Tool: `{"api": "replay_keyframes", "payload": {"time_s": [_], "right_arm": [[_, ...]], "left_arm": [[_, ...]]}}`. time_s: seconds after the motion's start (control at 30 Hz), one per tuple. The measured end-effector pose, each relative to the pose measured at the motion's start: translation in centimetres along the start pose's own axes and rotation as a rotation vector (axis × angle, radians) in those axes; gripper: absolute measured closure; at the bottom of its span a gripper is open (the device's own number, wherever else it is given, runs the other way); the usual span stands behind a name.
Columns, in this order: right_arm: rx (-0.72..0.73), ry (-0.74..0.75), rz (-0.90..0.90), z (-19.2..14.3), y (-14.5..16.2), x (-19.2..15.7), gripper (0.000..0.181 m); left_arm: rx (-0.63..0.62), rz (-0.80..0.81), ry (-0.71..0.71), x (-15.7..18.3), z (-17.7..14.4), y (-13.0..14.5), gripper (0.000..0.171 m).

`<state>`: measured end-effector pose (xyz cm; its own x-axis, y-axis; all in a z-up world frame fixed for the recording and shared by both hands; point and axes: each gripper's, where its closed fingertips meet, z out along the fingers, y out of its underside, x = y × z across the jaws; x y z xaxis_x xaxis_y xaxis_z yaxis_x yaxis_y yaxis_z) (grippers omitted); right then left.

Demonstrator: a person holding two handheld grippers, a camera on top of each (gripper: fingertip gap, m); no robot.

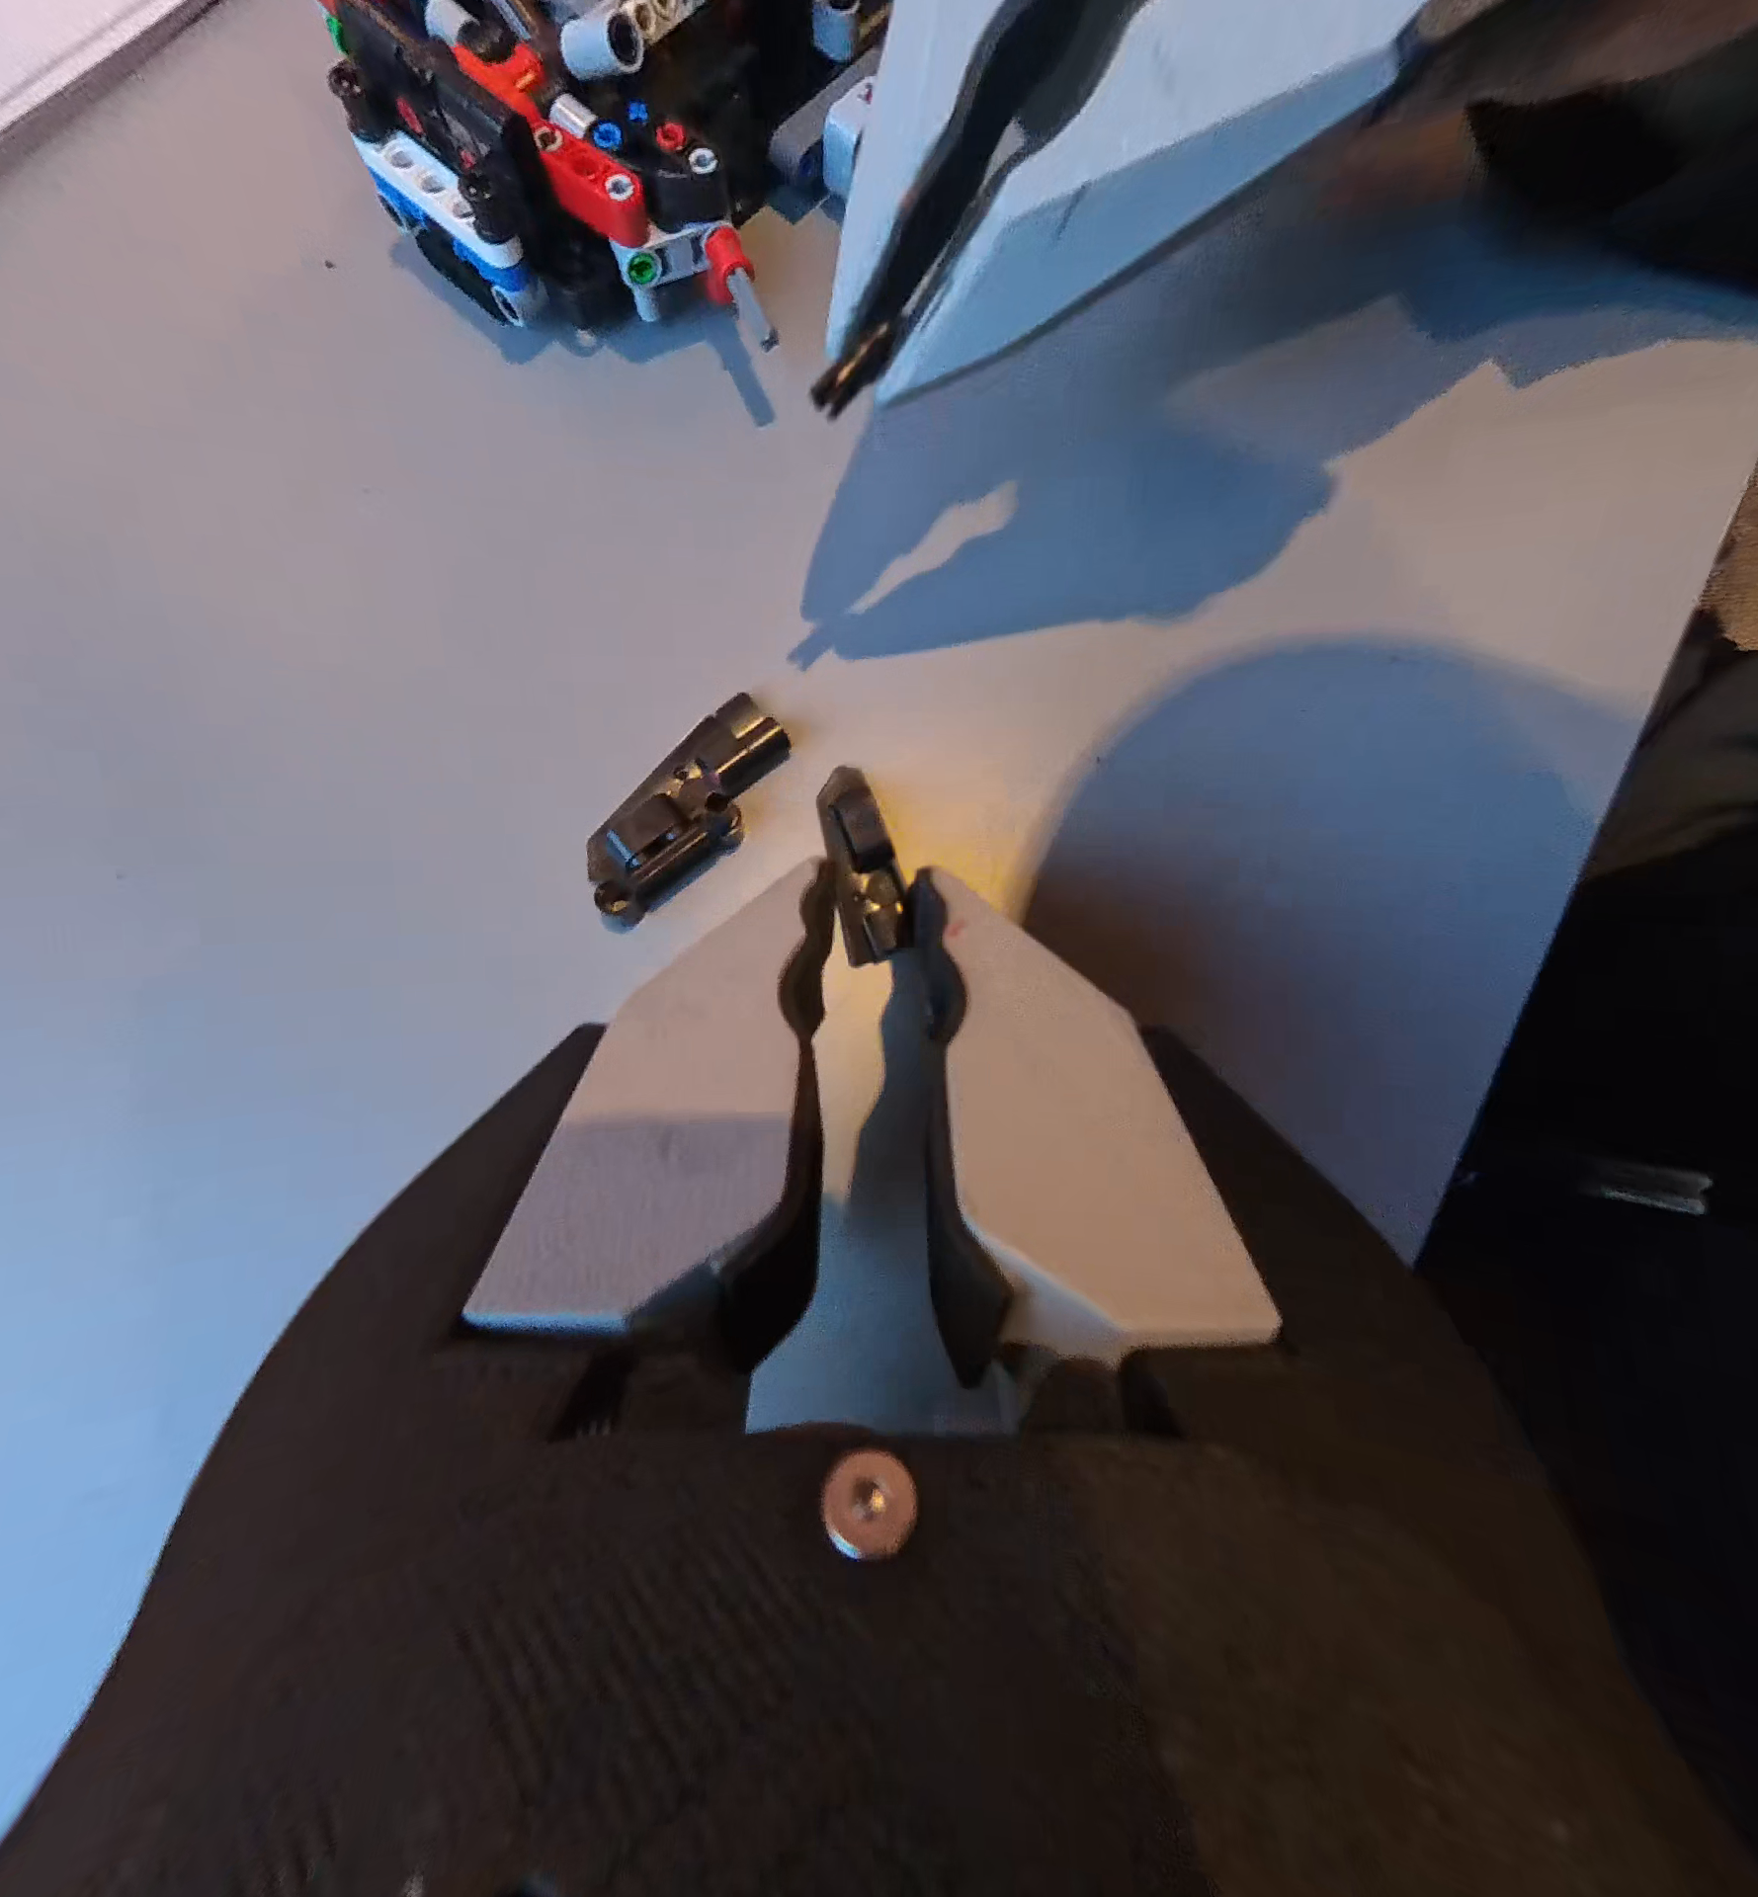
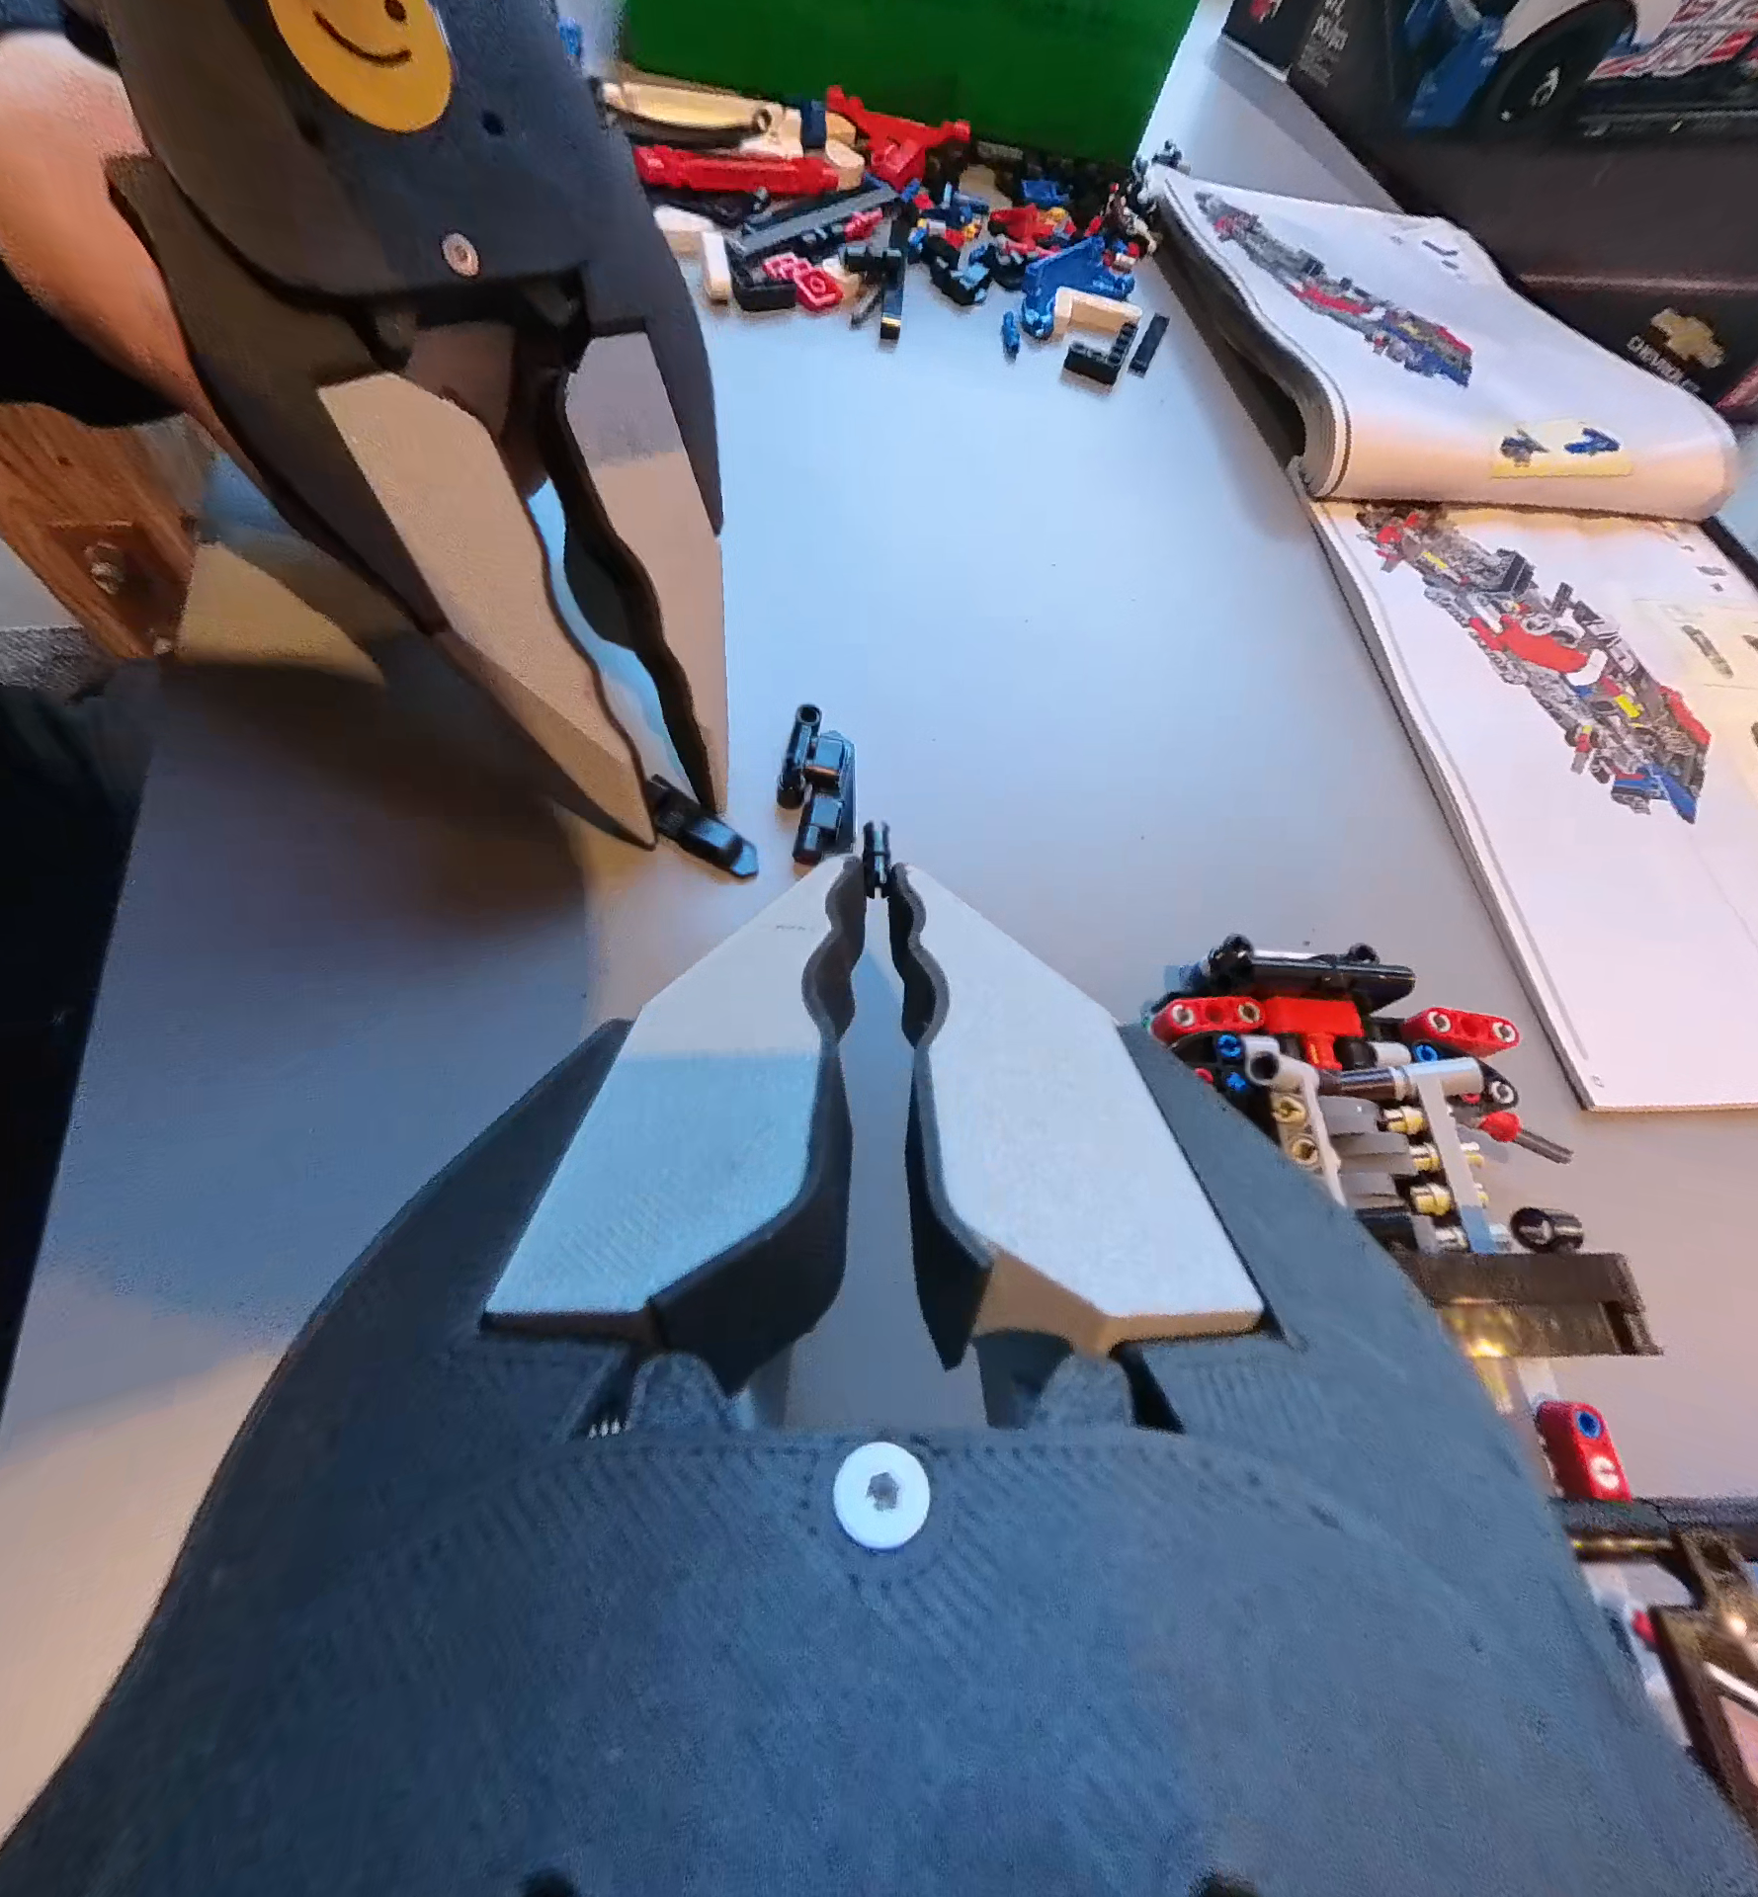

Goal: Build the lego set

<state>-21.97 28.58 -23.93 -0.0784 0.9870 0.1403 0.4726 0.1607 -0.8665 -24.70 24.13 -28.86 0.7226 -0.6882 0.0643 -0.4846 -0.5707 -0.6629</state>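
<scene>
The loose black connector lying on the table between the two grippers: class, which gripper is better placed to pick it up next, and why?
Neither is free: the left gripper clamps a black piece and the right gripper pinches a small black pin. The right is probably better placed, since the black connector lies just beyond its tips.

Writing shows only in the right wrist view: a dark product box [image 2: 1614,298] at the far right edge of the surface [image 2: 1008,575] bears white lettering and a gold emblem beside a printed racing car. An open instruction booklet [image 2: 1573,780] carries small step numbers near its diagrams, too small to make out. A yellow round sticker [image 2: 366,56] with a smiley sign sits on the other tool's black body.
</scene>
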Motion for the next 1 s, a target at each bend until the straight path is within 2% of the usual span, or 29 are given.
{"api": "replay_keyframes", "payload": {"time_s": [0.13,0.27,0.4,0.47,0.57,0.67,0.7,0.8,0.87,0.93,1.0], "right_arm": [[0.021,0.006,-0.016,-0.6,-0.5,-0.1,0.180],[0.007,0.008,-0.024,-0.5,-0.3,-0.2,0.180],[-0.012,0.010,-0.028,-0.2,0.1,-0.2,0.180],[-0.023,0.014,-0.025,0.0,0.4,-0.1,0.180],[-0.028,0.013,-0.006,0.2,0.7,0.1,0.180],[-0.020,-0.002,0.013,0.3,0.6,0.1,0.180],[-0.015,-0.009,0.016,0.3,0.5,0.0,0.180],[-0.010,-0.037,0.019,0.7,0.3,-0.5,0.180],[-0.016,-0.049,0.013,1.0,0.3,-0.8,0.180],[-0.021,-0.055,-0.004,1.2,0.3,-1.1,0.180],[-0.026,-0.050,-0.021,1.3,0.3,-1.2,0.180]], "left_arm": [[-0.017,-0.009,-0.057,-1.5,-1.1,1.1,0.160],[-0.083,0.001,-0.252,-8.0,-4.3,4.0,0.165],[-0.105,-0.074,-0.343,-14.4,-6.8,6.1,0.164],[-0.096,-0.093,-0.372,-16.4,-7.4,6.5,0.161],[-0.082,-0.104,-0.382,-17.2,-8.0,6.1,0.150],[-0.027,-0.036,-0.380,-15.9,-8.7,3.9,0.148],[0.002,-0.008,-0.329,-14.4,-8.5,2.7,0.148],[0.092,0.089,-0.024,-7.2,-6.0,-1.1,0.151],[0.114,0.159,0.114,-3.5,-4.0,-2.8,0.152],[0.113,0.225,0.184,-1.3,-2.2,-3.9,0.153],[0.090,0.283,0.199,-0.5,-0.8,-4.2,0.154]]}}
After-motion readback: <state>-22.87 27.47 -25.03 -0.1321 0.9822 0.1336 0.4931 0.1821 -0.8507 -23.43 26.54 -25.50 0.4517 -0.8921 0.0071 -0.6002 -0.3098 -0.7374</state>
